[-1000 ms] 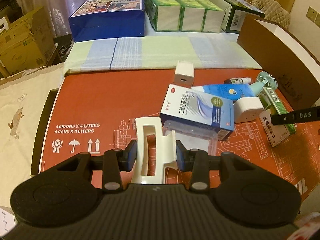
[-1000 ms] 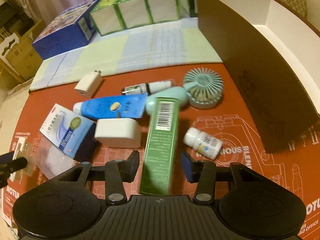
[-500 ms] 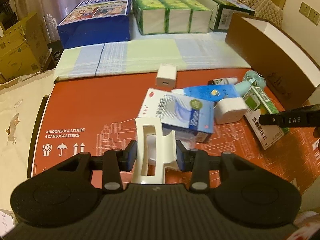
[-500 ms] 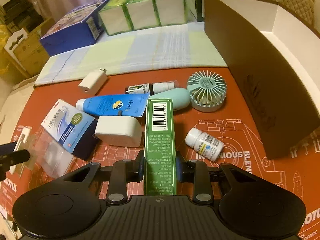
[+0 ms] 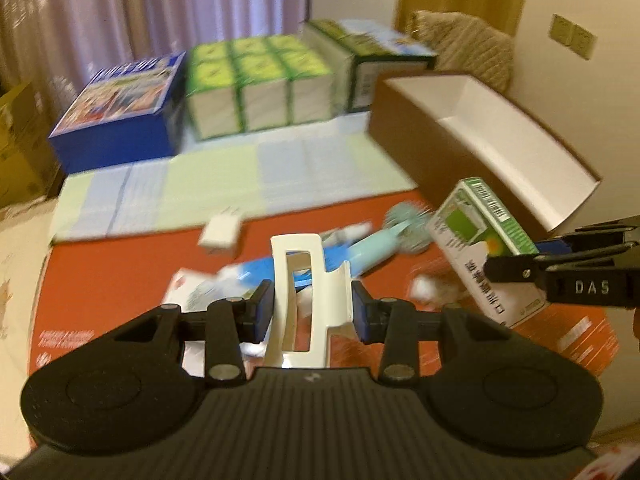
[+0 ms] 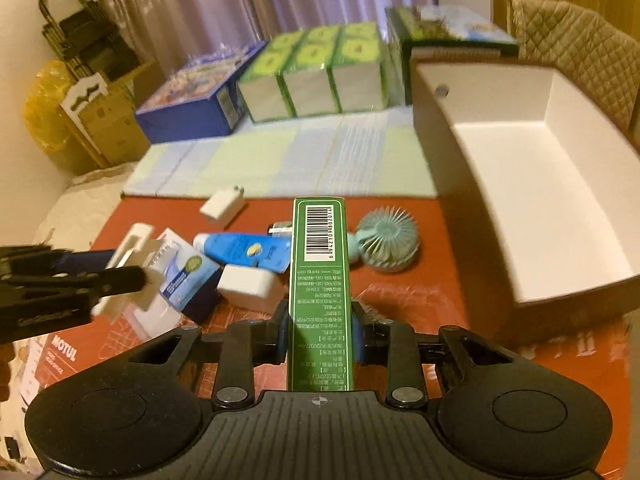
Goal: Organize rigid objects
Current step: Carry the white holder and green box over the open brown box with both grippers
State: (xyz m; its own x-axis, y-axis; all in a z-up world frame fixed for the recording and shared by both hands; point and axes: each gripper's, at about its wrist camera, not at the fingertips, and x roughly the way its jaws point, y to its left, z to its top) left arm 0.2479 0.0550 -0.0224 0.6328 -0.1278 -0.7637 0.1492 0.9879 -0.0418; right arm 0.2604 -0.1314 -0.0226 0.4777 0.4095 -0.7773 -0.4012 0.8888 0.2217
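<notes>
— Left tool (image 5: 312, 312)?
— Clamped on a white clip (image 5: 308, 300), held above the red board (image 5: 120, 272), left of the clutter.
— Right tool (image 6: 320, 332)?
— Clamped on a long green box (image 6: 320, 280) — raised over the board, the open white-lined box (image 6: 560, 200) at its right edge.

We are observing a blue carton (image 6: 192, 108), green tissue packs (image 6: 316, 76) and a quilted cushion (image 6: 576, 48) lying beyond the striped cloth (image 6: 280, 160)
</notes>
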